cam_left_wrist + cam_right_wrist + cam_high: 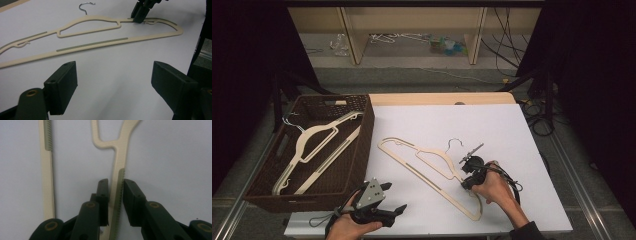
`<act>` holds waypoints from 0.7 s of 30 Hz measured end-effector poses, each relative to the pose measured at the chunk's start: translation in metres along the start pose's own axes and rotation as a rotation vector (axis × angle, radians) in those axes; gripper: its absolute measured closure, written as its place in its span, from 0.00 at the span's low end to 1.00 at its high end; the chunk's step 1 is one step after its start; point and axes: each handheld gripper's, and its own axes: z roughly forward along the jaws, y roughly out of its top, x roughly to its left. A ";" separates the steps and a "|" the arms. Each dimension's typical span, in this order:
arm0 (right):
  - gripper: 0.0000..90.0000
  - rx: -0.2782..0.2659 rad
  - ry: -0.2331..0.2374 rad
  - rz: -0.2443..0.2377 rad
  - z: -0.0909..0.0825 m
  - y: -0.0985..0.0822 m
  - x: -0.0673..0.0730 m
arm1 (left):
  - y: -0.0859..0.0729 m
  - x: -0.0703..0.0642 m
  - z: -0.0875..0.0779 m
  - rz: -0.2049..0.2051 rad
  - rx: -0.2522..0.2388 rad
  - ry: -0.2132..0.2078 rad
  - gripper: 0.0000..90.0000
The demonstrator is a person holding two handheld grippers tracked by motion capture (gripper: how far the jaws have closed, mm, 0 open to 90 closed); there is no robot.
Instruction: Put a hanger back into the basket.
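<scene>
Two jaws of the right gripper (116,202) stand nearly closed around one arm of the hanger (432,167), the thin cream strip running straight up between them. The left pad sits against the strip; a sliver of table seems to show beside the right pad, so the hold looks light. If the gripper lifts now, the long hanger would likely pivot in such a narrow pinch, droop at its far end and slip out. The ribbed grey strip under the right pad may help friction, but only if the pads press squarely.

Beyond the jaws the arm forks, and the hanger's bottom bar lies to their left.

The left gripper (113,82) hovers wide open and empty, the hanger lying well ahead of its jaws. Farther off, the basket (362,145) already holds another hanger (319,147); a swinging hanger could catch its rim.
</scene>
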 end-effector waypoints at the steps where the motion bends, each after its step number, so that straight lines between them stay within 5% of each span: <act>1: 0.82 -0.003 -0.001 -0.002 0.000 0.000 0.000 | 0.000 -0.001 0.002 -0.013 -0.021 0.000 0.23; 21: 0.87 -0.008 -0.032 -0.048 0.000 0.000 0.004 | 0.000 0.000 0.003 -0.017 -0.010 -0.002 0.23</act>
